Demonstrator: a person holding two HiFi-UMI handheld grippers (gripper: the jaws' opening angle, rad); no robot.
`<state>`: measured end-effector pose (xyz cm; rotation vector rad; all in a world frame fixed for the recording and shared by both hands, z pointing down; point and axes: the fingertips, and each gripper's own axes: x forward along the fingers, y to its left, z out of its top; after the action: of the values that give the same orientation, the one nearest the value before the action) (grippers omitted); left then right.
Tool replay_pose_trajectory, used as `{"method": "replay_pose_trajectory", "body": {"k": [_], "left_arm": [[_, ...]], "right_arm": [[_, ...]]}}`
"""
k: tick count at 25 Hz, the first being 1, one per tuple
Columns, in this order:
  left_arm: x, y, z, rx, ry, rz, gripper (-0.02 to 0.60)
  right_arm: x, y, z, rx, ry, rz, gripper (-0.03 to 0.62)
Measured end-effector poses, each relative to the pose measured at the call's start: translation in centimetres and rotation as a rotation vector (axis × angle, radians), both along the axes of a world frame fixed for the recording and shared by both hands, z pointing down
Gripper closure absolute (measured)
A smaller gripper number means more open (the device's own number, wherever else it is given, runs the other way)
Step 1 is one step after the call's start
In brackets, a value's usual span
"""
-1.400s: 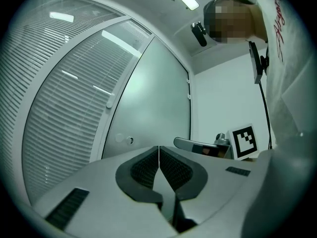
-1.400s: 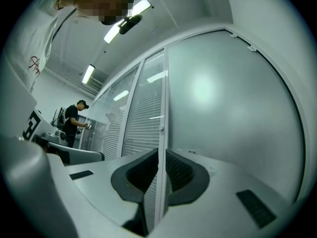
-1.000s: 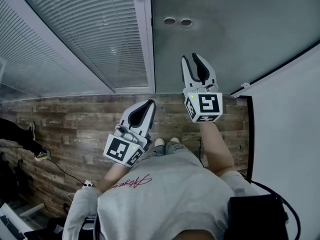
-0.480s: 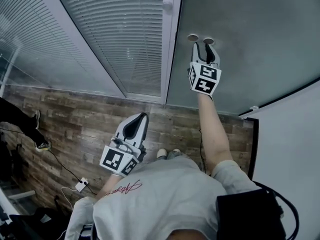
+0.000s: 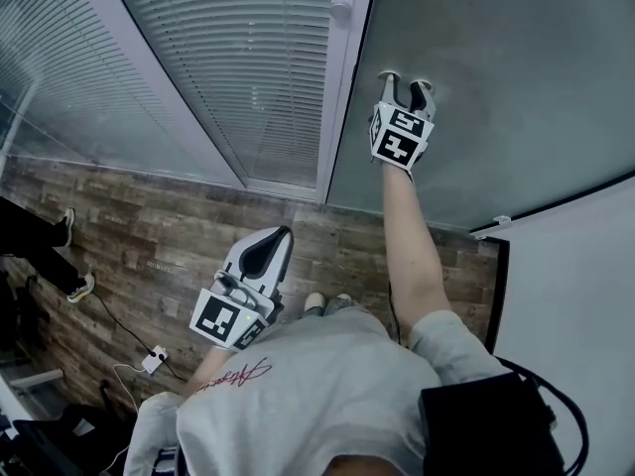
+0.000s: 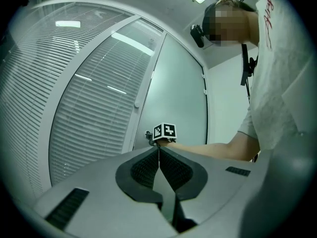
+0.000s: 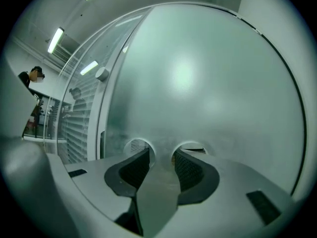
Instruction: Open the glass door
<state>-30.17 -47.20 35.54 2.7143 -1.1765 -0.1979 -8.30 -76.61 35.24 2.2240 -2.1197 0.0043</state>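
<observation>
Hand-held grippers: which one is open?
The right hand-held gripper, up at the door's two holes: its jaws have just been opening, the strip between the holes facing their gap. The left hand-held gripper is shut.

The right tool [image 5: 405,81] partly hides the glass door's [image 5: 496,67] round holes [image 7: 137,146].

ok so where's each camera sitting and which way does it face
Head view: on the person's head, looking down at wood floor and frosted glass door; shows shirt, right forearm, left hand-held gripper, right hand-held gripper.
Left gripper view: on the left hand-held gripper, jaws together, facing blinds and door; shows right forearm, shirt.
Right gripper view: on the right hand-held gripper, facing the door's two round holes; its jaws have just been opening, nothing gripped between them.
Shared: head and left gripper views both show the right hand-held gripper's marker cube.
</observation>
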Motion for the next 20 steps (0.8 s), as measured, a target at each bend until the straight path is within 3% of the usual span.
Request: {"method": "replay_pose_trajectory", "body": {"k": [7,20], "left_arm": [[-0.42,-0.44,0.23,-0.007,0.001,-0.005,0.563],[-0.16,-0.94,0.70,-0.028,0.010,-0.016,0.563]], "right_arm": [[0.56,-0.88,-0.43,0.026,-0.027,0.039,0.450],[0.50,-0.27,-0.27,0.050,-0.056,0.023,0.465]]}}
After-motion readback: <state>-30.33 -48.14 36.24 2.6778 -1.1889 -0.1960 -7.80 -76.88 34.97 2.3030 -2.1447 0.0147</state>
